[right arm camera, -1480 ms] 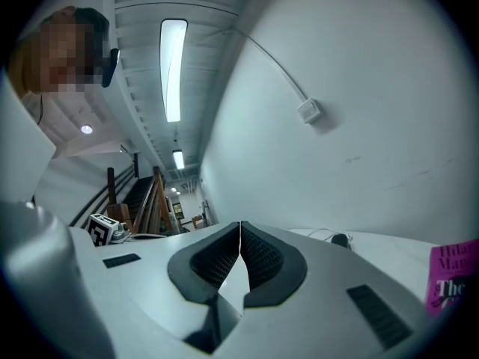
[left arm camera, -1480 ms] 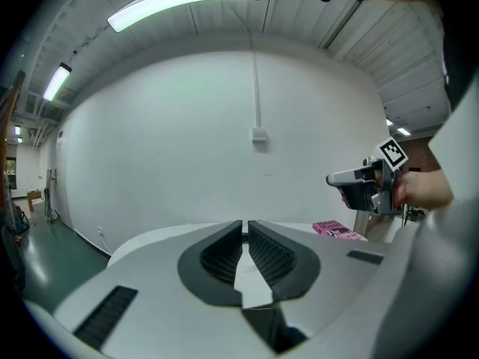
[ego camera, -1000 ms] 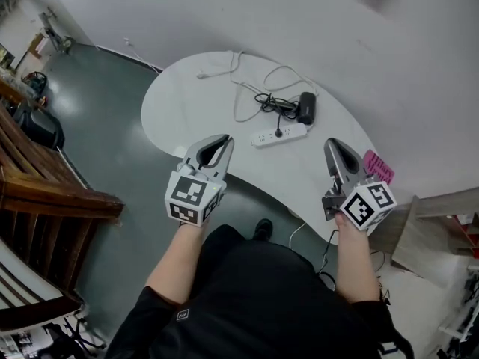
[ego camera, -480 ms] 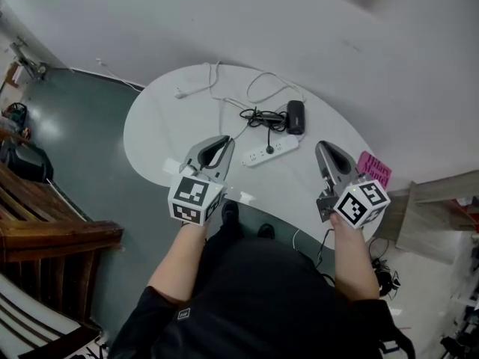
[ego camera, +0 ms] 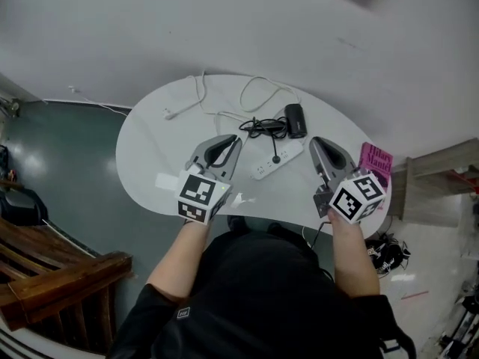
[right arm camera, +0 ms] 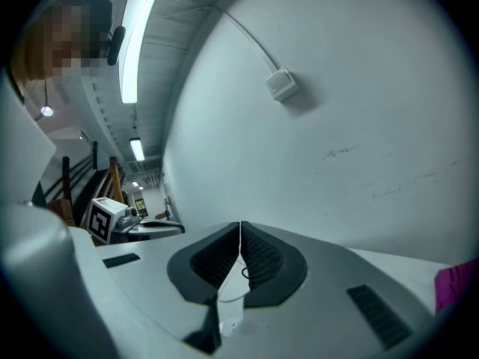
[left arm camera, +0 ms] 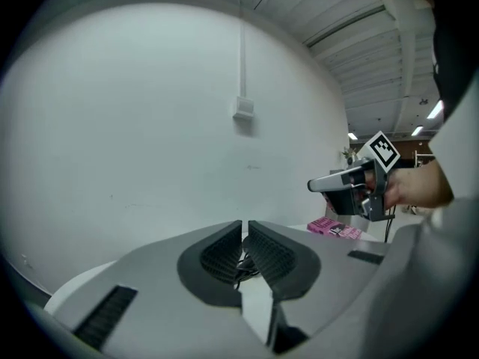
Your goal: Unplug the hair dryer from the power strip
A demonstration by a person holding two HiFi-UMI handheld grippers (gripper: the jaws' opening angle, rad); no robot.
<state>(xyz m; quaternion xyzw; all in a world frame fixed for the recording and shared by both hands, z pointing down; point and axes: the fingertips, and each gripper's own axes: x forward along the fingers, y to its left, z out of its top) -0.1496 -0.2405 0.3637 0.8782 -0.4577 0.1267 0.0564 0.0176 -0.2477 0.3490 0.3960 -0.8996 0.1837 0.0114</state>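
Note:
A white power strip (ego camera: 278,159) lies on the round white table (ego camera: 150,148), with a black plug (ego camera: 275,158) in it. The plug's black cord (ego camera: 262,126) runs in a tangle to the black hair dryer (ego camera: 295,120) behind it. My left gripper (ego camera: 228,142) hovers shut and empty just left of the strip. My right gripper (ego camera: 318,142) is also shut and empty, just right of the strip. In the left gripper view the jaws (left arm camera: 245,234) meet, with the cord showing dimly beyond them. The right gripper view shows its jaws (right arm camera: 240,234) closed over the bare tabletop.
A white cable (ego camera: 224,96) loops across the far side of the table. A pink box (ego camera: 376,161) lies at the table's right edge. The wall stands close behind the table. Wooden furniture (ego camera: 67,275) stands on the floor at the lower left.
Both grippers have come forward over the table's near edge and now flank the power strip. The table has drawn closer and more central in the head view.

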